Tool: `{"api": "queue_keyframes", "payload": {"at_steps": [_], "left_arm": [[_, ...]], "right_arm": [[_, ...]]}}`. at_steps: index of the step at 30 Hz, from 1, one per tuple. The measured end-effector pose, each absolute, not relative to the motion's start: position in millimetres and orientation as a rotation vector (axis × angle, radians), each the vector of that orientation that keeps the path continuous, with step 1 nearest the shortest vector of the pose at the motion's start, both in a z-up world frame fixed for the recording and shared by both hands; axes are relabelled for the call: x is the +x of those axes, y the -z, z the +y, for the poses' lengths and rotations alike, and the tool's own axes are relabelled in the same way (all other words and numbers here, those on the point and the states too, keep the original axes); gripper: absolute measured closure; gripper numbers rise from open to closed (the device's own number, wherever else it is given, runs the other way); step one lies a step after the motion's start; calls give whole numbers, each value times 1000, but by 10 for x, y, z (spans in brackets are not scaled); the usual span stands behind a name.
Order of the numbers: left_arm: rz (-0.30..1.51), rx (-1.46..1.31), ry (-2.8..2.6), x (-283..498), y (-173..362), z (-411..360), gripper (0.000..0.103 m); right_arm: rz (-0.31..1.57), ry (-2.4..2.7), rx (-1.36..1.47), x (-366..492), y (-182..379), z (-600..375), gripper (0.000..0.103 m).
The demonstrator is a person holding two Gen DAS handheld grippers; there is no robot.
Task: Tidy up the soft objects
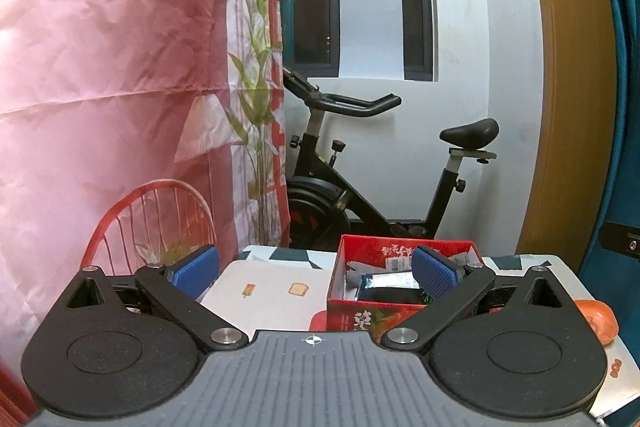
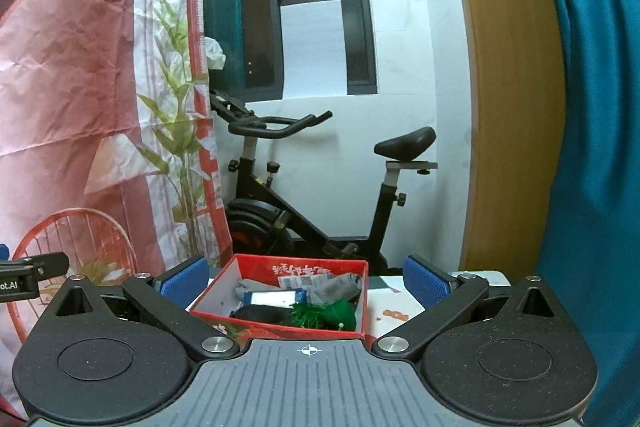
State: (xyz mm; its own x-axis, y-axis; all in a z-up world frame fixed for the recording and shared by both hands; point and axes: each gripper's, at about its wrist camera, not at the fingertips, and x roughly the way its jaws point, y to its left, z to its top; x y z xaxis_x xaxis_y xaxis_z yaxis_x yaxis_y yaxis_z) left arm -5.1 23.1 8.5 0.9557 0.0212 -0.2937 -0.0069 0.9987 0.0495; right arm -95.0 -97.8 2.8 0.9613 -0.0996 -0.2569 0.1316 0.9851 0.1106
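Both hand-held grippers hang above the tabletop (image 1: 276, 291) with nothing between their blue pads. The left hand-held gripper (image 1: 314, 273) has its jaws spread wide, the right-side pad (image 1: 434, 273) overlapping the red box (image 1: 372, 319) in that view, the left-side pad out at ten o'clock over the tabletop's edge. The right hand-held gripper (image 2: 306, 281) is just as wide open, and the red box (image 2: 240, 317) sits squarely framed between its two pads. Inside the box, the soft things are piled together: a grey cloth (image 2: 340, 289) toward twelve o'clock, a green fuzzy item (image 2: 336, 313) at four o'clock, a dark pouch (image 2: 262, 315) at seven o'clock, and a blue-edged packet (image 2: 276, 297) in the middle. From the left view, an orange-red round object (image 1: 600, 321) lies on the tabletop at three o'clock, well apart from the box. Behind it all stands an exercise bike (image 1: 360, 187) at twelve o'clock, a pink printed curtain (image 1: 120, 67) at nine o'clock, and a teal curtain (image 2: 600, 147) at three.
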Motion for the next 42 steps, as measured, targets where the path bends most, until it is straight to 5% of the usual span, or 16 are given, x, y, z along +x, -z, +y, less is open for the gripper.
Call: {"api": "queue_keyframes", "payload": {"at_steps": [42], "left_arm": [[286, 60, 17, -68, -67, 208, 0]], "right_arm": [[249, 127, 130, -948, 20, -1057, 0]]}}
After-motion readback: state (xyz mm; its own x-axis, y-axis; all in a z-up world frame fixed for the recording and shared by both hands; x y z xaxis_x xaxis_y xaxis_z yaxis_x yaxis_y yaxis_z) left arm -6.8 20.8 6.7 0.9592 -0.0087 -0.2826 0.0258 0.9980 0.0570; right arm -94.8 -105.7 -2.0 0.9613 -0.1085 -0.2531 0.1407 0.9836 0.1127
